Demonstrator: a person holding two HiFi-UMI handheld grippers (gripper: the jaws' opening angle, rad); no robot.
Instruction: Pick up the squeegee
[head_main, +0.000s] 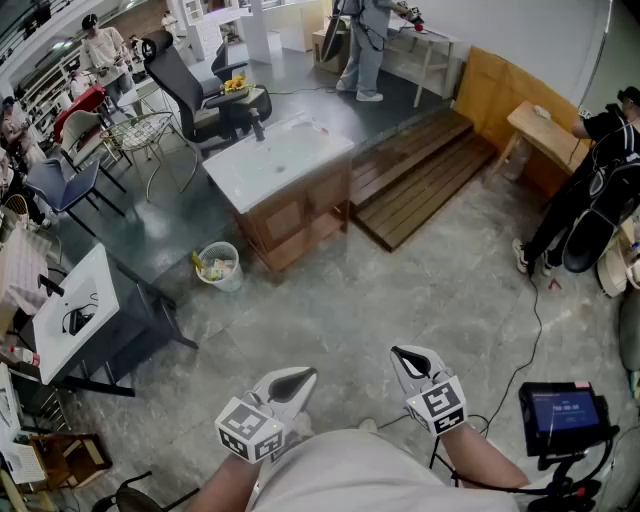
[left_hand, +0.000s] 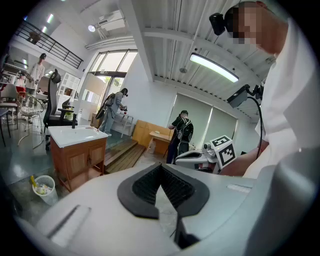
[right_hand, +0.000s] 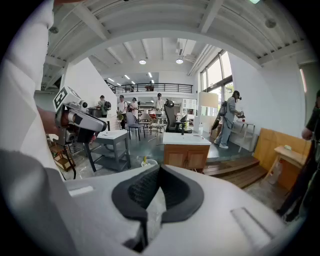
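Squeegee nowhere in sight: none of the three views shows it, so its place, its heading and the line of its long axis cannot be told. A person stands on a mottled grey floor (head_main: 400, 290) in a busy workshop hall, holding the left gripper (head_main: 291, 381) and the right gripper (head_main: 411, 357) out in front. Both are tipped slightly downward, and both have jaws closed tip to tip on nothing. Ahead stand a wooden vanity cabinet (head_main: 290, 215) with a white basin top, a small waste bin (head_main: 220, 266) beside it and low wooden steps (head_main: 420, 175) to its right. A black cable (head_main: 538, 325) trails over the floor toward a screen on a stand (head_main: 562, 410) at the person's right. The pickup looks not yet begun. Likely pitfalls from here: a foot catching that cable on the walk forward, or a reach made with jaws closed, which would knock the tool aside rather than take it; a wrong guess at its handle line would also spoil the grip
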